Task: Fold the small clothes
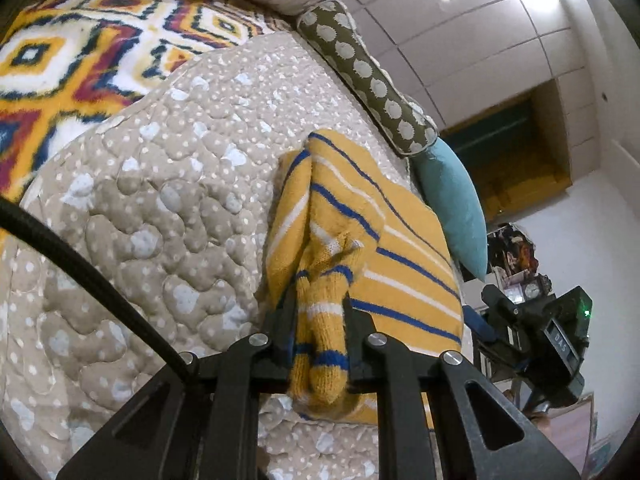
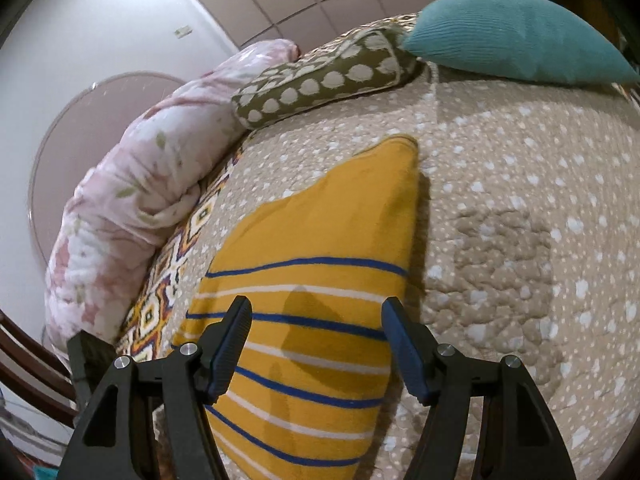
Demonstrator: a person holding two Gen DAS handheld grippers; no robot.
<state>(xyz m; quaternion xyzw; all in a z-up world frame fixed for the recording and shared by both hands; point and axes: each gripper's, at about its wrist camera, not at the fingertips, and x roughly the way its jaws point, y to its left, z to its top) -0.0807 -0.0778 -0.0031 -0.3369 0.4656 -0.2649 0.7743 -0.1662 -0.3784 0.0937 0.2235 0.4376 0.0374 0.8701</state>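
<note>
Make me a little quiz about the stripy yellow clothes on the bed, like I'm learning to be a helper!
1. True or false: the left gripper pinches a bunched bit of the yellow striped garment.
2. What hangs over the garment with its jaws apart, holding nothing?
3. Which cushion lies beside the green spotted bolster? A) red B) teal C) black

Key: 1 true. 2 the right gripper. 3 B, the teal cushion.
</note>
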